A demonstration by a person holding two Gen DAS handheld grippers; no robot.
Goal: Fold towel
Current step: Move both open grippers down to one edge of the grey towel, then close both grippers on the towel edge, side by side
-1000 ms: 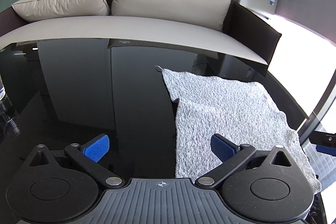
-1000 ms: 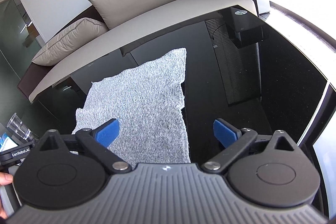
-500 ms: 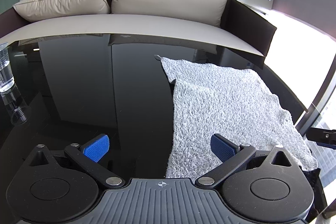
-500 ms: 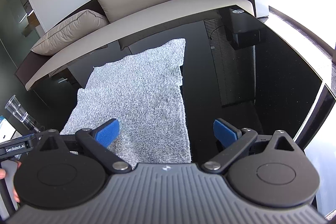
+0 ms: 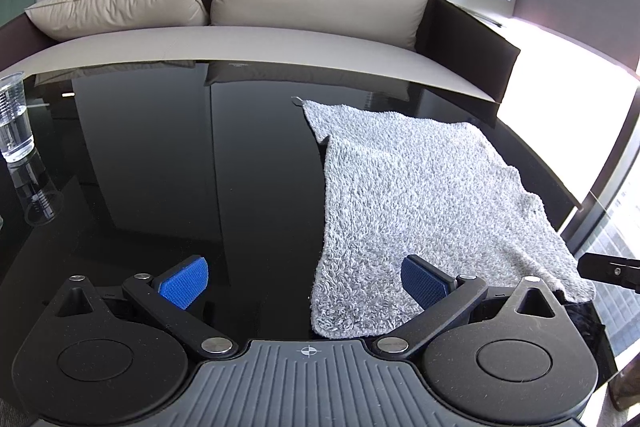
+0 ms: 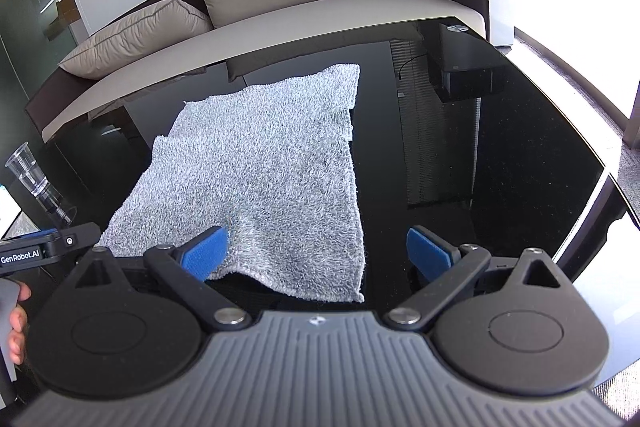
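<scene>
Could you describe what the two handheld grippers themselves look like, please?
The left gripper and right gripper look alike: a ribbed dark grey body, two round black discs, black linkage arms with silver pivot pins, and fingers faced with textured blue pads. In the right wrist view, the left unit's side carries a blue strip and white "GenRobot.AI" lettering. No cables or sleeves show.

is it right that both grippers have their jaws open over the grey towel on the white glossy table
Not quite: the table is glossy black, not white, as the left wrist view shows. The rest holds: the left gripper and right gripper both have open jaws over the fluffy grey towel.
</scene>
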